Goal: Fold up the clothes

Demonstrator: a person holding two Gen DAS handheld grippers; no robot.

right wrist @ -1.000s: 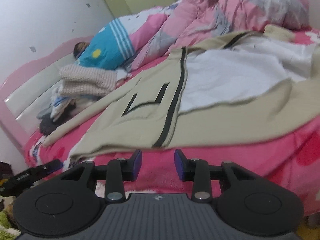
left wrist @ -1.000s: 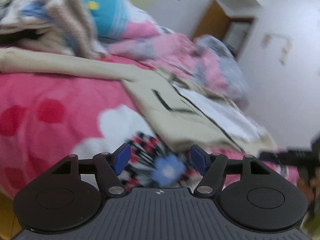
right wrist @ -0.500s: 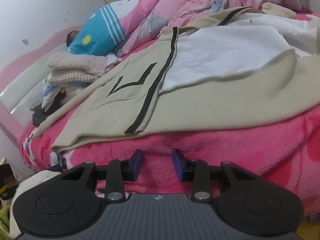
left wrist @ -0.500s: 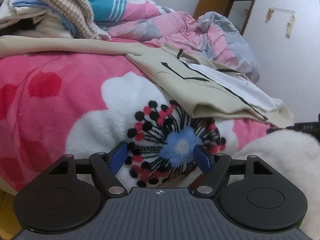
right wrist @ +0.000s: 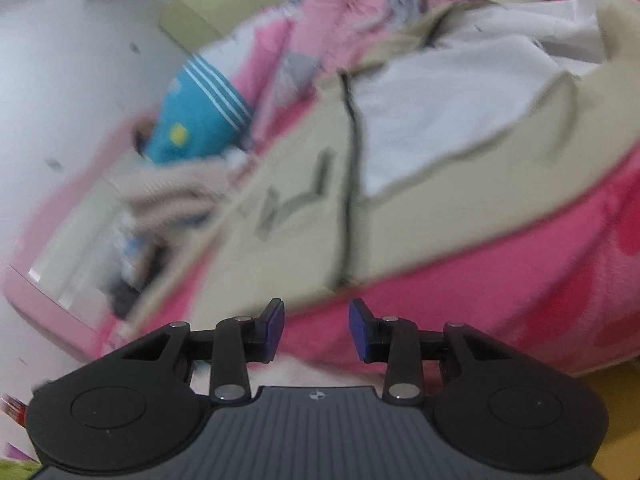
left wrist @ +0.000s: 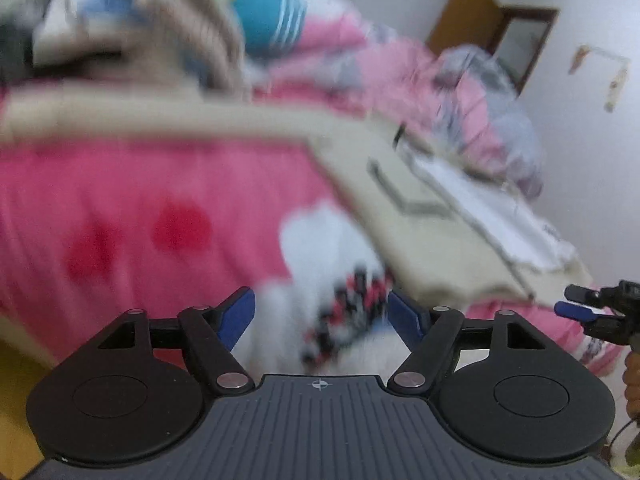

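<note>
- Since 0.5 s ago, both views swung and blurred; left view lifted from the flower print toward the long sleeve, right view tilted and drawn a little back from the garment.
- Beige zip jacket [right wrist: 304, 216] spread open on the pink flower blanket [left wrist: 160, 216], white lining [right wrist: 448, 128] turned up, black zipper line [right wrist: 352, 184] down the front, 1 sleeve [left wrist: 160, 120] stretched far toward the clothes pile [left wrist: 132, 36].
- Left gripper [left wrist: 321, 316] spread wide, holding nothing, low at the blanket edge, near the jacket's bottom corner.
- Right gripper [right wrist: 316, 328] parted narrower, also holding nothing, just below the jacket hem [right wrist: 460, 256].
- Judged soft, limp and rather thick: likely light, sagging when lifted, not fragile, a little bulky at seams.
- Best hold probably on the hem edge or a corner, pinching both layers; sleeve cuff as a second place.
- Stage of folding not clear from this: jacket lies open and unfolded.
</note>
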